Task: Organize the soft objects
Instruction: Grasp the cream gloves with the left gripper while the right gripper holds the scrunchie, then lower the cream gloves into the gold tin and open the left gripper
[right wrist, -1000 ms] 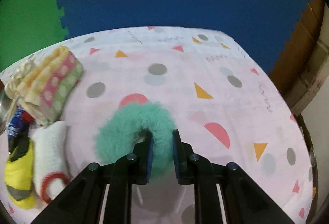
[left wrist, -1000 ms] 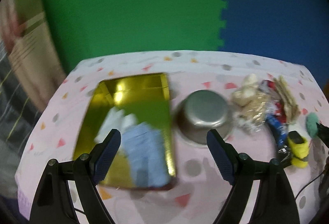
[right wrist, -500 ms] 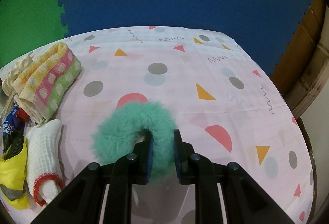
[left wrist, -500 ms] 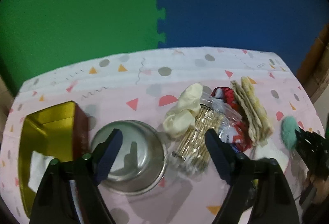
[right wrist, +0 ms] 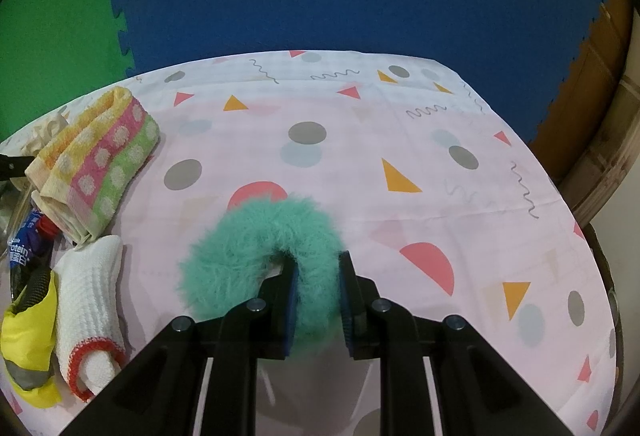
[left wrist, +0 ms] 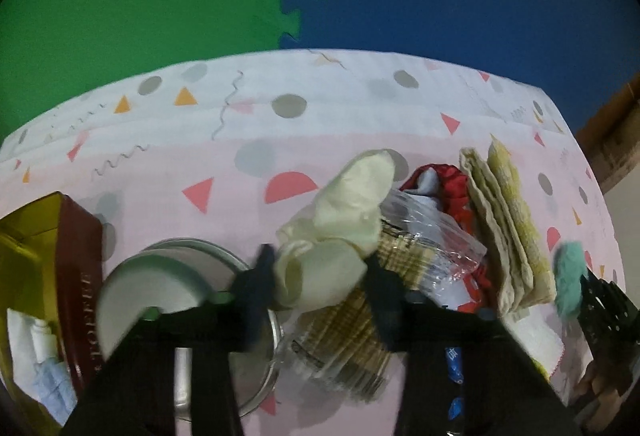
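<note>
Cream glove lies on the worktop by the steel bowl, long axis diagonal, cuff end pointing up-right. Left gripper swung over from the gold box; its jaws have just been closing on the glove's lower lobe, so likely pick underway. Right gripper unmoved, clenched on teal scrunchie.

Both tongs are black, with blue pads and round silver screws.
</note>
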Tool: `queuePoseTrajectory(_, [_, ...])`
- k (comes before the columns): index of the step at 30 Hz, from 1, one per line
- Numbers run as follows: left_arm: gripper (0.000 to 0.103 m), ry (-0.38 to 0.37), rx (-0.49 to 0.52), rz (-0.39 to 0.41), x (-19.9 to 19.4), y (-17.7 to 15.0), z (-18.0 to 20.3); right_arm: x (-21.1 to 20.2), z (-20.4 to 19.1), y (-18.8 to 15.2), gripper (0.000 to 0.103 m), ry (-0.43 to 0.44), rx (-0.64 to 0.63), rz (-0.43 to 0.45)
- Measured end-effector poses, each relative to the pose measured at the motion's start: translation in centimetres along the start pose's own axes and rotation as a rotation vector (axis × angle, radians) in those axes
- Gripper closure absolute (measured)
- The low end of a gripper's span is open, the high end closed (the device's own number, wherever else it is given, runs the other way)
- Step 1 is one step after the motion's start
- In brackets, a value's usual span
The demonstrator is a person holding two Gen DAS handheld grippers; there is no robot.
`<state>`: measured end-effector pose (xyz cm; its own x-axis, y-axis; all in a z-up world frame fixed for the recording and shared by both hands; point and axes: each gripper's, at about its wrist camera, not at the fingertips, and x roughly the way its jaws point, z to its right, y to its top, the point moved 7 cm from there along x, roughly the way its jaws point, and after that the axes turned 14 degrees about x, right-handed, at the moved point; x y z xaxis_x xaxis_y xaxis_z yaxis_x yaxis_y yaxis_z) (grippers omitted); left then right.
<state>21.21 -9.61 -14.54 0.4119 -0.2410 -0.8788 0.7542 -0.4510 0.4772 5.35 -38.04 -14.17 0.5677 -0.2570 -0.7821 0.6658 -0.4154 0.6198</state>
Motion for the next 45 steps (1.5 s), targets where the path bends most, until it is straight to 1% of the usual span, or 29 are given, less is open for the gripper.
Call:
queuePoseTrajectory(1, [0.091, -0.006, -0.009, -0.004, 0.0, 0.1, 0.0, 0.0, 0.0, 0.0, 0.084, 0.001, 0.000, 0.000])
queuePoseTrajectory(4, [0.094, -0.032, -0.026, -0.003, -0.4, 0.3, 0.1, 0.0, 0.0, 0.0, 0.084, 0.004, 0.002, -0.001])
queuePoseTrajectory(9, [0.095, -0.028, -0.019, 0.043, -2.8, 0.8, 0.4, -0.1, 0.0, 0.0, 0.084, 0.006, 0.004, -0.001])
queuePoseTrajectory(15, [0.095, -0.014, -0.018, 0.070, -5.3, 0.9, 0.0, 0.0, 0.0, 0.0, 0.084, 0.005, 0.005, -0.001])
queuePoseTrajectory(24, [0.095, 0.028, -0.055, 0.110, -10.0, -0.4, -2.8, 0.0, 0.0, 0.0, 0.084, 0.004, 0.005, -0.001])
queuePoseTrajectory(33, [0.095, 0.144, -0.099, 0.128, -14.1, -3.0, -8.3, 0.0, 0.0, 0.0, 0.084, 0.003, 0.005, -0.001])
queuePoseTrajectory(35, [0.095, 0.185, -0.110, 0.125, -14.9, -3.7, -10.0, 0.0, 0.1, 0.0, 0.084, 0.003, 0.005, -0.001])
queuePoseTrajectory(39, [0.095, 0.246, -0.139, 0.112, -15.9, -4.7, -13.2, -0.1, 0.0, 0.0, 0.084, 0.001, 0.004, 0.000])
queuePoseTrajectory(45, [0.095, 0.303, -0.192, 0.082, -15.8, -6.5, -17.3, 0.0, 0.0, 0.0, 0.084, -0.003, 0.001, 0.001])
